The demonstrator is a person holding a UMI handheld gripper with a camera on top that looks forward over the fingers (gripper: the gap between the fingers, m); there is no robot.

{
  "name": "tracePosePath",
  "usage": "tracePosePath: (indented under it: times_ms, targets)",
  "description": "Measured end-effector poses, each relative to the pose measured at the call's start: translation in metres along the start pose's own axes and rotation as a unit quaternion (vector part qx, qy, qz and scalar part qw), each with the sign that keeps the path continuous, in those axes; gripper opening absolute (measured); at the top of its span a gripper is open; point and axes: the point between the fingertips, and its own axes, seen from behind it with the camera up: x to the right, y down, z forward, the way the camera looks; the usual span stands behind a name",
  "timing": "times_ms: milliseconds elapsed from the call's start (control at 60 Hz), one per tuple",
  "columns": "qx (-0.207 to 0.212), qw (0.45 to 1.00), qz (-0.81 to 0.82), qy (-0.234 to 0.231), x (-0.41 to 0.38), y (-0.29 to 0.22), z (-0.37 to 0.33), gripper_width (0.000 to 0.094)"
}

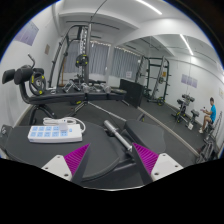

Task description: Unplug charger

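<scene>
A white power strip [56, 128] lies on the dark floor, ahead of and to the left of my fingers. A small plug or charger seems to sit on it, too small to make out. My gripper [113, 160] is open and empty, its magenta pads [78, 158] wide apart, held above the floor. A grey bar with a light tip [118, 132] lies on the floor just ahead, between the fingers' line.
This is a gym room. A weight bench and cable machine [60, 75] stand behind the power strip. A squat rack [155, 75] stands at the back right. A person in blue [211, 112] sits at the far right. Dark open floor lies ahead.
</scene>
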Motion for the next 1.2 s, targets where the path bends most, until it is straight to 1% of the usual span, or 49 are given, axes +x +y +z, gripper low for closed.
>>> tracePosePath:
  times_ms: [100,117,150,300,400,517,717,867,1200]
  targets:
    - [0.006,1.000,-0.010,-0.015,-0.019,-0.002,0.029,0.0856]
    - [0.005,1.000,-0.013,-0.019,-0.014,-0.002,0.011,0.0856]
    - [0.008,1.000,-0.016,-0.024,-0.028,-0.003,0.034,0.0856]
    - [0.011,0.998,-0.019,-0.064,-0.073,-0.001,0.068,0.0855]
    - [0.014,0.995,-0.021,-0.098,-0.103,0.002,0.077,0.0856]
    - [0.022,0.988,-0.018,-0.151,-0.143,0.003,0.085,0.0857]
    - [0.043,0.976,-0.021,-0.212,-0.195,-0.006,0.099,0.0856]
    - [0.051,0.974,-0.026,-0.219,-0.218,-0.015,0.124,0.0857]
    - [0.041,0.978,-0.018,-0.203,-0.246,-0.029,0.184,0.0855]
